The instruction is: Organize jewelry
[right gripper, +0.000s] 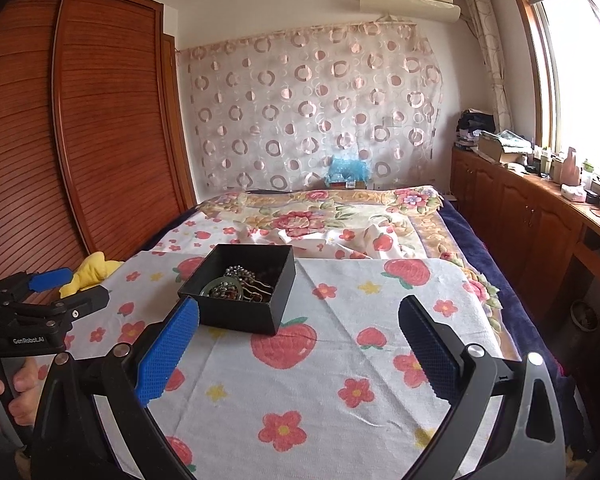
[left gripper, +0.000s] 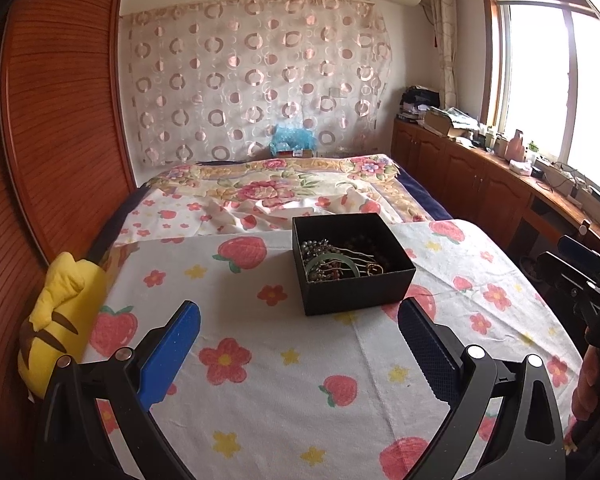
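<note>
A: Two grippers, both spread wide and carrying nothing. We hold the left gripper [left gripper: 300,320] just short of the black box [left gripper: 352,264]; the right gripper [right gripper: 300,320] sits beside it, box [right gripper: 240,292] ahead and to its left.

B: Room to move?

A: We see bare strawberry cloth [left gripper: 284,380] between each pair of pads. Cloth edge drops off on the right; a yellow plush [left gripper: 60,320] lies at the left edge, wardrobe [left gripper: 52,120] behind it.

B: Box orientation?

A: Open top up, one corner toward us. Jewelry [left gripper: 340,260] is heaped inside: a green bangle [left gripper: 324,264], bead strands, tangled. Long axis of individual pieces: we cannot tell.
</note>
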Available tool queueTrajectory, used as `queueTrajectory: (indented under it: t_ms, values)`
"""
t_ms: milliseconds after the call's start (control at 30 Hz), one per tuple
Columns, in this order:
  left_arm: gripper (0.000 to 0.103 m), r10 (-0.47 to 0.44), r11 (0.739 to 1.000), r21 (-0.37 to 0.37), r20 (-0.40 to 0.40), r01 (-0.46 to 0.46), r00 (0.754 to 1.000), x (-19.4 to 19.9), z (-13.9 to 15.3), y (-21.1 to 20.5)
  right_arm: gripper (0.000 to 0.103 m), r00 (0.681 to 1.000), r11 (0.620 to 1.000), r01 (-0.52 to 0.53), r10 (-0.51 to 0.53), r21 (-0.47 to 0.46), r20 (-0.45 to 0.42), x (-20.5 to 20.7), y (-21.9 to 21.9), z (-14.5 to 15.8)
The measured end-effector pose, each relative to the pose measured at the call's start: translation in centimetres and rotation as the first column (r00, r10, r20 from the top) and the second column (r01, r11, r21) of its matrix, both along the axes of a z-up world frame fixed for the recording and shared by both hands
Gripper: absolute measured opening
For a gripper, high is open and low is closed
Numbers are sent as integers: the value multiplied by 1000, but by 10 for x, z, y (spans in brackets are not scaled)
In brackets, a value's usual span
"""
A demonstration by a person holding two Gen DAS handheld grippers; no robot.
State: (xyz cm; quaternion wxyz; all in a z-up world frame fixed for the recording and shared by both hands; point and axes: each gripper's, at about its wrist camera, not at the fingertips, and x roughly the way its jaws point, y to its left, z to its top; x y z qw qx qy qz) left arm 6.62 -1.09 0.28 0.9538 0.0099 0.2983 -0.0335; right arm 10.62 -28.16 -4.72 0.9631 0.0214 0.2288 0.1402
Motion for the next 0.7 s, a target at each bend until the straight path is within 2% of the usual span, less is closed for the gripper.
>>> queueTrajectory:
  t_ms: [700]
  values:
    - [96, -1, 1000, -5, 12, 1, 1000, -2, 7, -3, 101, 1000, 1000, 5, -5, 3, -4, 0, 0, -1]
